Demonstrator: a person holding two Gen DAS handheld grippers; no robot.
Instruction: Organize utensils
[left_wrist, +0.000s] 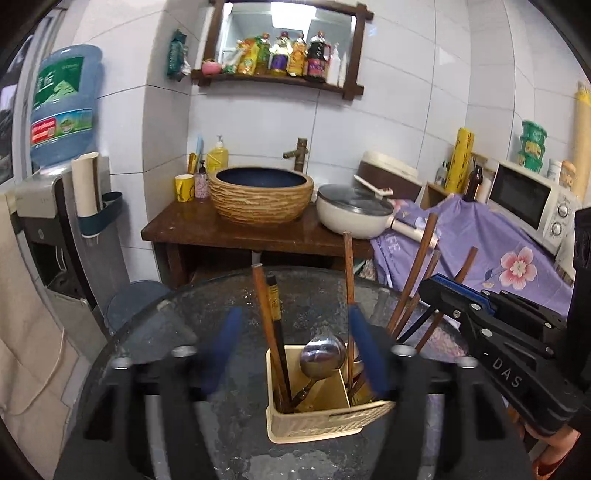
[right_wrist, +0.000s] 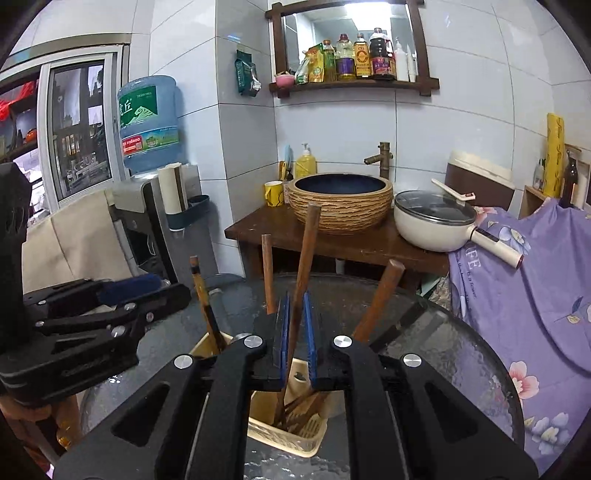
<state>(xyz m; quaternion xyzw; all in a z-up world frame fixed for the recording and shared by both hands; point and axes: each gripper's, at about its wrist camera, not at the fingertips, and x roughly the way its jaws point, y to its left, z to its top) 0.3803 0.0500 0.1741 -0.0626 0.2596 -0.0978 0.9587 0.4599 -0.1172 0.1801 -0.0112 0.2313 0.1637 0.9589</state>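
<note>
Occupying the foreground of both wrist views, a round glass table (left_wrist: 207, 306) carries the work; behind it stand a wooden washstand (left_wrist: 221, 230) with a ribbed basin (left_wrist: 260, 194), a white lidded pan (left_wrist: 351, 212) and a purple floral cloth (left_wrist: 480, 243) under a microwave (left_wrist: 532, 203). A cream plastic utensil holder (left_wrist: 321, 421) rests on the table, divided into compartments. The left hand-held gripper (left_wrist: 295, 347) is positioned over the holder with its blue pads (left_wrist: 221, 350) set wide apart; the pads are blurred and no utensil is pressed between them. The right hand-held gripper (right_wrist: 295, 339) stands just beside the left one, above the same holder, with its blue pads brought narrow around one brown chopstick (right_wrist: 301, 273); the chopstick stands tilted between the pads with its lower end inside the holder, but whether the pads press on it cannot be told from either view. Further brown chopsticks (right_wrist: 376, 299) lean out of that compartment to either side. In the left wrist view a metal spoon (left_wrist: 321, 356) rests bowl-up in the left compartment, beside a dark-tipped pair of chopsticks (left_wrist: 271, 321). One more chopstick (left_wrist: 349, 273) rises near the holder's divider.
</note>
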